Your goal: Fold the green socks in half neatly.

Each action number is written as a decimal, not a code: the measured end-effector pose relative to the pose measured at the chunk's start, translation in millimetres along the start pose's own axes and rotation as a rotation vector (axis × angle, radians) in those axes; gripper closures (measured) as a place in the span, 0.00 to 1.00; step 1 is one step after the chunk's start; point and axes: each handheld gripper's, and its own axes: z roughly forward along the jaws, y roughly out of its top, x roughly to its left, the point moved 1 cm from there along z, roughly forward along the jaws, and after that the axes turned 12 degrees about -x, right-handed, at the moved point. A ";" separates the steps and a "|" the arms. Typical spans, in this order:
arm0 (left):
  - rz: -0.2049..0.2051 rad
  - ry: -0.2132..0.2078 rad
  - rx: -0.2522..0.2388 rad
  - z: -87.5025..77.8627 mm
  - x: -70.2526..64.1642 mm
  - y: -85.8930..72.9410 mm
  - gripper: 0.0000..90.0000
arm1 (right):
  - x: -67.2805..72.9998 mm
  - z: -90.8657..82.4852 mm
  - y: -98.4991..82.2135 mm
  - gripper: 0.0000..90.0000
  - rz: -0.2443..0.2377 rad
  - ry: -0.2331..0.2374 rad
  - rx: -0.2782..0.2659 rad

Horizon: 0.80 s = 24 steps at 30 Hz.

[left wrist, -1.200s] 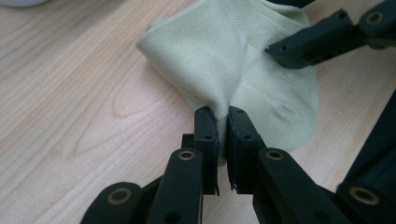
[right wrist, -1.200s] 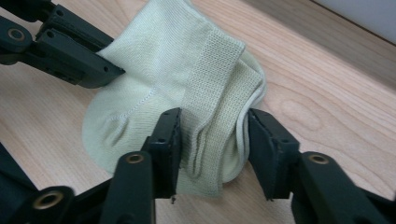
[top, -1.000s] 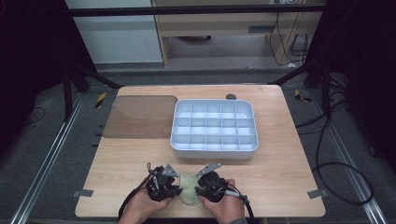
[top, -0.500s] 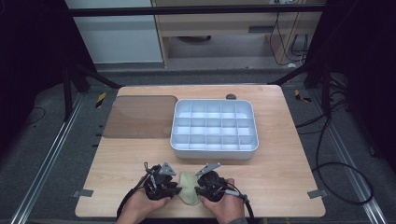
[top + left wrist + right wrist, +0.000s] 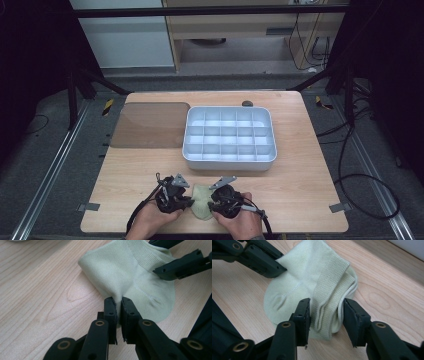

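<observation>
A pale green sock (image 5: 201,208) is lying bunched on the wooden table (image 5: 310,200), near the front edge, just in front of the white divided tray (image 5: 229,137). L gripper (image 5: 119,312) is pinching a raised fold of the sock's side, jaws nearly closed w/ only thin fabric between them. R gripper (image 5: 326,315) is straddling the folded ribbed cuff (image 5: 329,290), jaws narrowed onto the thick roll, pads touching the cloth on both sides. Both hands are coming in from the bottom edge in the high view, left hand (image 5: 150,220) and right hand (image 5: 239,222) sitting either side of the sock. The tray's compartments are looking empty; a brown sheet (image 5: 150,125) is lying flat to the tray's left, touching or just beside it. A small dark object (image 5: 247,103) is sitting behind the tray, too small to identify. Between sock and tray the wood is bare.
</observation>
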 end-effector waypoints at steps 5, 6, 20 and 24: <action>-0.001 -0.007 0.004 -1.4 2.1 0.1 0.93 | 0.2 -0.2 0.3 0.74 -0.005 0.007 -0.003; 0.001 -0.006 0.006 -1.6 2.4 0.0 0.93 | 0.0 -0.3 0.2 0.76 -0.010 0.010 -0.001; -0.008 -0.017 0.007 -5.3 9.0 0.0 0.94 | -1.0 -0.2 -0.3 0.86 -0.019 0.037 -0.002; -0.007 -0.014 0.005 -5.8 8.5 0.4 0.94 | -1.5 0.5 0.5 0.86 -0.005 0.036 -0.003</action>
